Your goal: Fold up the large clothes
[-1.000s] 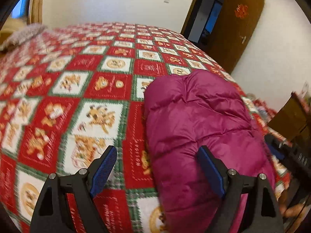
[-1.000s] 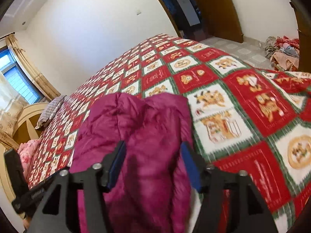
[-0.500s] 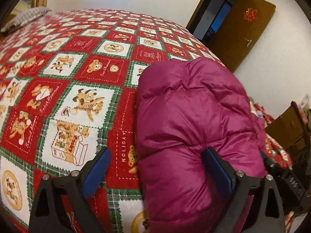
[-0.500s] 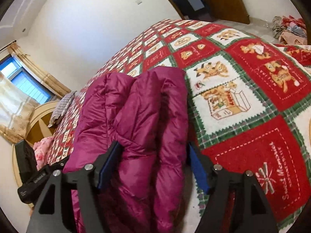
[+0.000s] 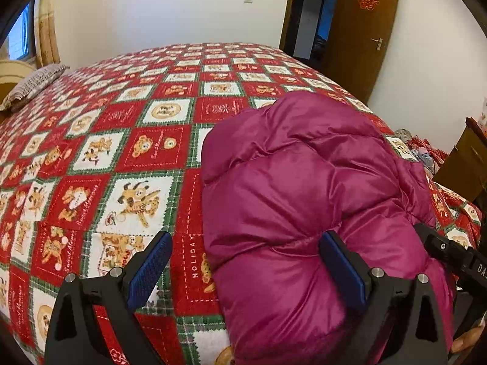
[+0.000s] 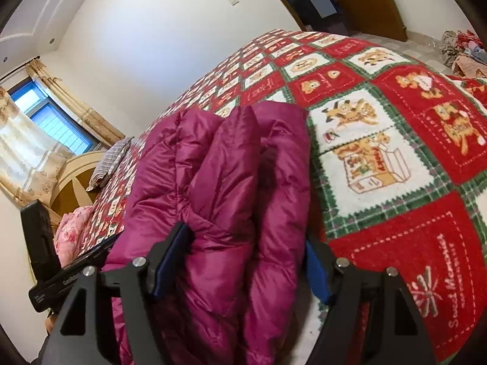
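A folded magenta puffer jacket (image 5: 304, 182) lies as a thick bundle on the red-and-green patterned bedspread (image 5: 121, 152). My left gripper (image 5: 243, 240) stands wide open over the bundle's near left edge. Its right pad (image 5: 341, 270) rests on the jacket's top and its left pad (image 5: 149, 270) hangs above the bedspread. In the right wrist view the jacket (image 6: 228, 167) bulges up between the fingers of my right gripper (image 6: 245, 237). Those jaws are spread, with the puffy fabric filling the gap and touching both pads. Each gripper's black body shows at the edge of the other's view.
A striped pillow (image 5: 33, 85) and a cream headboard (image 6: 76, 179) are at the bed's far end. An open brown door (image 5: 359, 30) is beyond the bed. Loose clothes (image 6: 462, 48) lie on the floor, near a wooden cabinet (image 5: 468, 158).
Both grippers' jaws have spread wider. The right gripper dipped lower over the jacket, which now swells up between its fingers. The left gripper shifted slightly, and the jacket has settled on the bed.
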A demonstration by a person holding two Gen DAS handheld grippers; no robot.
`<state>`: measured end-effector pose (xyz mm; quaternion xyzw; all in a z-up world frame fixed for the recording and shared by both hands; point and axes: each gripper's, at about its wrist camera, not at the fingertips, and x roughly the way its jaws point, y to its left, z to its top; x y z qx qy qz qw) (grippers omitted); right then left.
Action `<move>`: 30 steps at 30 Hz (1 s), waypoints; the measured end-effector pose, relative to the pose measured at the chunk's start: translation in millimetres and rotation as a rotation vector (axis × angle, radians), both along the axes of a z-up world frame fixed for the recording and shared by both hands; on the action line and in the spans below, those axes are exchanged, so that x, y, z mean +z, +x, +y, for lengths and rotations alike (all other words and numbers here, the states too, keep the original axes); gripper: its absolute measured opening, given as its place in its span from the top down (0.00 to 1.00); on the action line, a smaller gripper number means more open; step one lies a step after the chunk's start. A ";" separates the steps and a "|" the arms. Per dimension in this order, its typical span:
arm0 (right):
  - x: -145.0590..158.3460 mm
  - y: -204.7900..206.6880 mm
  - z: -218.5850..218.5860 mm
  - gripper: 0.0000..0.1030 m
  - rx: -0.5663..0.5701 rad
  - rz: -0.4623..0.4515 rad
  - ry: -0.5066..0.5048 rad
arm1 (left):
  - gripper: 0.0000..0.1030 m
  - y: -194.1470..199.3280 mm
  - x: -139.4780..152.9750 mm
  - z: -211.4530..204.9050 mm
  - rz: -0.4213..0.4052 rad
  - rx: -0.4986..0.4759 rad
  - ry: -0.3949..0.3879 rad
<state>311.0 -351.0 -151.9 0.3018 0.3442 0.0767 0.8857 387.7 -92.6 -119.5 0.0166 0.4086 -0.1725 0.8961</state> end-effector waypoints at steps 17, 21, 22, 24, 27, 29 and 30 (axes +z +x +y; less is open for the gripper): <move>-1.8 28.3 30.8 0.31 0.141 0.042 -0.132 | 0.07 11.8 -15.8 -13.4 0.031 -0.028 -0.005; 0.2 24.5 38.7 0.39 0.160 0.060 -0.151 | 0.25 2.8 -13.9 -17.2 0.034 -0.090 -0.011; 0.3 23.3 40.3 0.40 0.166 0.060 -0.148 | 0.27 -1.7 -12.3 -20.2 0.018 -0.099 0.012; -0.5 18.3 42.1 0.45 0.170 0.065 -0.131 | 0.30 -8.3 -9.6 -23.2 0.000 -0.109 0.045; -2.4 12.2 43.5 0.46 0.170 0.066 -0.109 | 0.31 -16.2 -7.7 -19.5 0.003 -0.106 0.057; -3.7 6.7 45.5 0.46 0.175 0.062 -0.100 | 0.31 -21.7 -8.3 -16.0 0.000 -0.108 0.059; -4.4 4.8 46.1 0.46 0.176 0.060 -0.099 | 0.31 -23.7 -8.5 -14.9 -0.003 -0.108 0.062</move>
